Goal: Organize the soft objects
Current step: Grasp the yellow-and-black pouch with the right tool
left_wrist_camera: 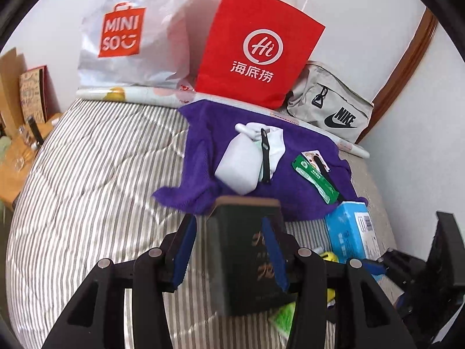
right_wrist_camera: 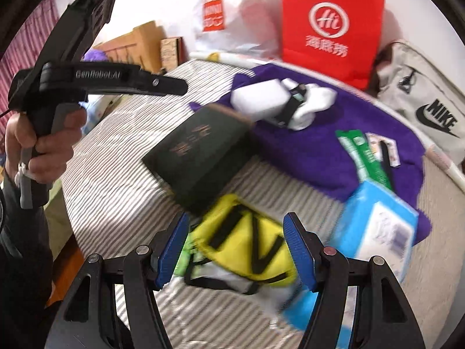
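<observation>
At the far left a wooden bedside table (left_wrist_camera: 17,157) stands beside the bed, with a patterned card box (left_wrist_camera: 33,96) leaning on the wall above it. The striped quilt (left_wrist_camera: 93,180) covers the bed. Against the far wall a white plastic bag (left_wrist_camera: 136,37) reads "MINISO" on an orange-red panel. Right of it stands a red paper bag (left_wrist_camera: 255,46) with a white "Hi" circle and the characters 海底捞. What either bag holds cannot be seen. Farther right lies a beige pouch (left_wrist_camera: 331,101) printed "NIKE" with the swoosh.

In front of the bags a purple towel (left_wrist_camera: 290,157) is spread on the quilt. On it lie a white bundle of cloth (left_wrist_camera: 247,160) with a black strap, and to the right a green sachet (left_wrist_camera: 315,177) whose print is too small to read. At the towel's near right corner sits a light blue tissue pack (left_wrist_camera: 345,232) with a barcode.

The left gripper (left_wrist_camera: 226,250) has its blue pads parted, with a dark green book (left_wrist_camera: 250,250) bearing gold characters between them; whether the pads press it I cannot tell. In the right wrist view a hand (right_wrist_camera: 43,145) holds that tool, marked "GenRoboLAI".

The right gripper (right_wrist_camera: 235,250) stands open over a yellow pouch (right_wrist_camera: 244,244) with black straps, lying on the quilt near the book, with no pad seen touching it.
</observation>
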`<state>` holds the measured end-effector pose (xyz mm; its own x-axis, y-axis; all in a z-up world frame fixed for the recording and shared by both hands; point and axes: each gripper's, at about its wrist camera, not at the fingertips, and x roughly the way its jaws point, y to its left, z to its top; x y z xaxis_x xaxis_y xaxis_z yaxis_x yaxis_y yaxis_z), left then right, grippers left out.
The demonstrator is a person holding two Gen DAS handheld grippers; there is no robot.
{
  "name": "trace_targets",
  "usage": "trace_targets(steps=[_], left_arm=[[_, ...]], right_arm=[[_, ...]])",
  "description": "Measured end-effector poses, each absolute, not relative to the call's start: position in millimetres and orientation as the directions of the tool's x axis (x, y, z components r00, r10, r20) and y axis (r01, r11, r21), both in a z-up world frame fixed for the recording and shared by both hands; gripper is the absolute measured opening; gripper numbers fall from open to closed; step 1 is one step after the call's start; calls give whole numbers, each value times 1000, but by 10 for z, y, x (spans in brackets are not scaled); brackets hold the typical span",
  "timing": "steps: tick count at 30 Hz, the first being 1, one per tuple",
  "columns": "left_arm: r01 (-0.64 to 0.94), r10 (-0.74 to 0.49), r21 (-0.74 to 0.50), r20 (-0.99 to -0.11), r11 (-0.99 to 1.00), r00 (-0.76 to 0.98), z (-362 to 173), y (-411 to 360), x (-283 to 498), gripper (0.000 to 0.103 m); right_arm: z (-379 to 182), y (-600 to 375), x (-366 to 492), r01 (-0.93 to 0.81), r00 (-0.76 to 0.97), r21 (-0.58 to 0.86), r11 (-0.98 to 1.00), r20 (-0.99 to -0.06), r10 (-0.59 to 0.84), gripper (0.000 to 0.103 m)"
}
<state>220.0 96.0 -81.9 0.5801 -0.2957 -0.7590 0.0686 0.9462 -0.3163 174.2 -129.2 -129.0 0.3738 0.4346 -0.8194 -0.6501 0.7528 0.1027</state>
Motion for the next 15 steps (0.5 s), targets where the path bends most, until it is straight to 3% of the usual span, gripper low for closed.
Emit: trace_targets(steps=[15], left_arm=[[44,-328,-370,-756,928,566,-1081,1266,1907,46]], right_arm=[[-1741,-1020,1706,-660,409,-67,749,-868,282,67]])
